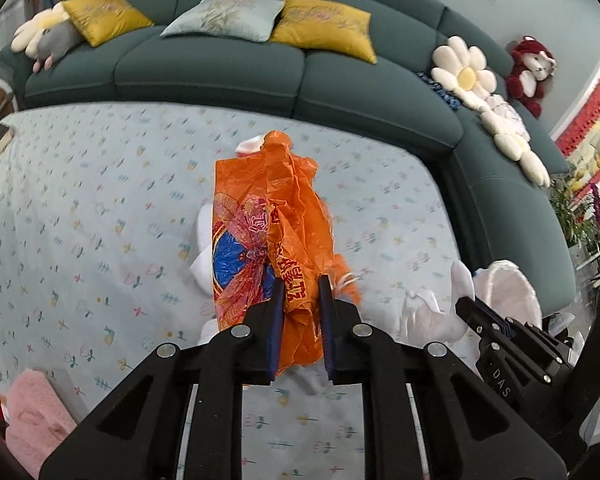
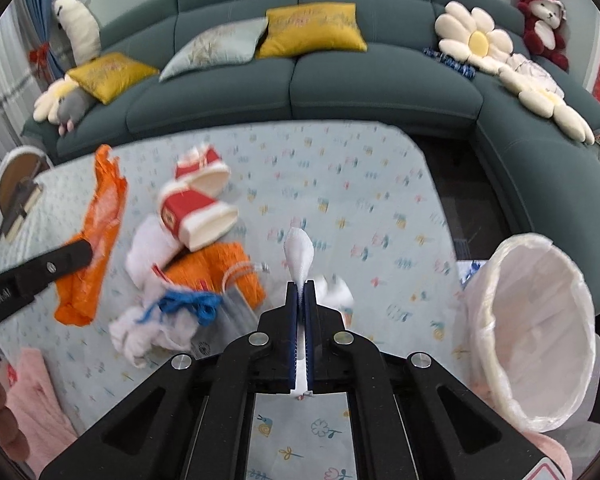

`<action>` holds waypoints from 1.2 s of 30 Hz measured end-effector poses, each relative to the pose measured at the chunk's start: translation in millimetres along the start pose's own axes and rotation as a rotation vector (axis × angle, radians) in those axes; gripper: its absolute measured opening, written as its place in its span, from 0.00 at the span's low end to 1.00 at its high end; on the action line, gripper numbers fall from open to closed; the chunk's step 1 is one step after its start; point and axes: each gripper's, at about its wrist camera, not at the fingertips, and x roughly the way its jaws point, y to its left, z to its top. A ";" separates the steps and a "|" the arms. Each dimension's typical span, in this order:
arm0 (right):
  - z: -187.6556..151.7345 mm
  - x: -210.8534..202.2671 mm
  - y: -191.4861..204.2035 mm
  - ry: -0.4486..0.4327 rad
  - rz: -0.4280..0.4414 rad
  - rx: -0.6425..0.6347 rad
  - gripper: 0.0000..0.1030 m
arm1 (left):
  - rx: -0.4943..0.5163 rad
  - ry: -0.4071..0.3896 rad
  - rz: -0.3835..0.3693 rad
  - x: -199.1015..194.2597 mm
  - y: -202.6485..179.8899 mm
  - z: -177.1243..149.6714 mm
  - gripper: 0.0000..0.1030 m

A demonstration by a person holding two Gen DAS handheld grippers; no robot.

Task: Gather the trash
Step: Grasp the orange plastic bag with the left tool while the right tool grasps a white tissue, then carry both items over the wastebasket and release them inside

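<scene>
My left gripper [image 1: 302,280] is shut on a crumpled orange plastic bag [image 1: 276,208], which hangs lifted above the tablecloth. In the right wrist view the same bag [image 2: 100,216] stands up at the left. My right gripper [image 2: 301,286] is shut on a white tissue [image 2: 298,250] that sticks up between its pads. Left of it on the table lie two red and white paper cups [image 2: 198,220], more white tissues [image 2: 148,252], an orange wrapper [image 2: 224,268] and blue string [image 2: 188,304].
A bin lined with a white bag [image 2: 540,328] tilts at the table's right edge. The table carries a floral cloth [image 2: 340,184]. A dark green sofa [image 2: 300,92] with cushions and plush toys wraps behind. A pink towel [image 2: 36,400] lies front left.
</scene>
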 end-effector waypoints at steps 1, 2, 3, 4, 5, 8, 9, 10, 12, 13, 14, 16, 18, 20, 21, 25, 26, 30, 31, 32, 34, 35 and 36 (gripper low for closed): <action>3.1 -7.2 -1.7 -0.017 0.002 0.005 0.03 | 0.006 -0.006 -0.006 -3.3 -4.9 0.5 0.15; 6.0 -14.9 -4.5 -0.034 0.005 0.010 0.03 | 0.012 -0.010 -0.012 -6.2 -10.1 1.3 0.15; 8.3 -21.0 -6.5 -0.049 0.006 0.012 0.03 | 0.018 -0.014 -0.020 -9.4 -15.6 1.6 0.15; 10.9 -28.8 -8.8 -0.067 0.006 0.014 0.03 | 0.028 -0.019 -0.031 -13.0 -22.9 2.4 0.15; 13.5 -37.1 -11.4 -0.086 0.006 0.017 0.03 | 0.038 -0.024 -0.039 -16.0 -30.4 3.0 0.15; 20.6 -55.6 -20.9 -0.130 0.005 0.028 0.03 | 0.074 -0.041 -0.064 -26.1 -54.0 3.6 0.15; 23.3 -66.1 -27.2 -0.153 0.004 0.037 0.03 | 0.091 -0.048 -0.078 -30.5 -65.1 3.9 0.15; 24.7 -73.0 -32.2 -0.169 0.004 0.043 0.03 | 0.102 -0.052 -0.086 -33.2 -72.3 3.2 0.15; 27.9 -88.7 -44.0 -0.201 -0.002 0.054 0.03 | 0.128 -0.062 -0.103 -38.5 -88.3 2.5 0.15; 29.1 -93.9 -49.0 -0.212 -0.005 0.058 0.03 | 0.144 -0.067 -0.115 -41.8 -98.4 2.0 0.15; 30.4 -102.2 -56.4 -0.229 -0.012 0.064 0.03 | 0.157 -0.071 -0.125 -44.1 -107.1 1.3 0.15; 30.3 -114.8 -69.5 -0.255 -0.022 0.075 0.03 | 0.181 -0.076 -0.148 -48.6 -125.0 0.7 0.15; 30.2 -124.4 -80.9 -0.275 -0.034 0.084 0.03 | 0.206 -0.079 -0.169 -52.0 -143.0 -0.4 0.15; 29.1 -135.5 -95.7 -0.297 -0.052 0.097 0.03 | 0.230 -0.079 -0.182 -53.1 -158.0 -2.7 0.15; 28.9 -138.2 -100.2 -0.302 -0.058 0.102 0.03 | 0.248 -0.078 -0.191 -53.5 -168.4 -4.4 0.15; 25.3 -149.6 -128.0 -0.320 -0.093 0.136 0.03 | 0.297 -0.064 -0.225 -50.4 -198.5 -11.1 0.15; 24.4 -150.5 -134.2 -0.321 -0.100 0.146 0.03 | 0.304 -0.060 -0.232 -49.0 -204.0 -11.9 0.15; 18.7 -152.8 -164.7 -0.317 -0.120 0.191 0.03 | 0.327 -0.026 -0.279 -39.4 -232.1 -16.2 0.15; 16.9 -152.5 -170.8 -0.313 -0.126 0.200 0.03 | 0.331 -0.017 -0.288 -36.9 -237.8 -17.2 0.15; 14.5 -151.5 -179.3 -0.309 -0.135 0.212 0.03 | 0.334 -0.012 -0.294 -35.2 -243.7 -18.7 0.16; 10.2 -151.2 -190.5 -0.303 -0.146 0.230 0.03 | 0.347 0.003 -0.311 -30.4 -254.8 -22.7 0.16; 8.5 -150.4 -195.8 -0.301 -0.150 0.238 0.03 | 0.353 0.009 -0.318 -27.7 -259.4 -24.3 0.16; 6.3 -149.1 -203.1 -0.297 -0.156 0.250 0.03 | 0.361 0.018 -0.328 -24.4 -266.2 -26.1 0.16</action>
